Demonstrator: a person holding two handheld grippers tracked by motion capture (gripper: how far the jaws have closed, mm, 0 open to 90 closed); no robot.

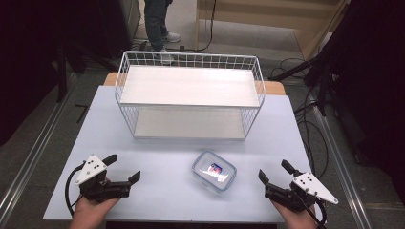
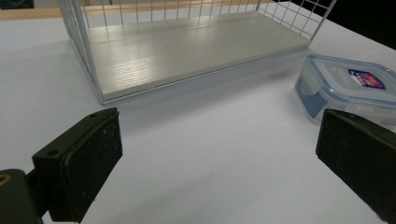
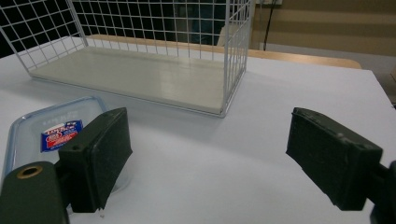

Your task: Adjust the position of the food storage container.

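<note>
- From above, your left gripper (image 1: pixel 125 168) and right gripper (image 1: pixel 273 173) sit near the table's (image 1: pixel 162 191) front edge, either side of the lidded plastic container (image 1: pixel 214 171); both spread wide, holding nothing. That container lies just in front of the 2-tier wire rack (image 1: pixel 189 95).
- Along your left gripper (image 2: pixel 219 154), the container (image 2: pixel 348 86) lies by the right jaw, apart from it.
- Along your right gripper (image 3: pixel 210 154), the container (image 3: pixel 49 133) lies partly behind the left jaw; the jaws gape empty.
</note>
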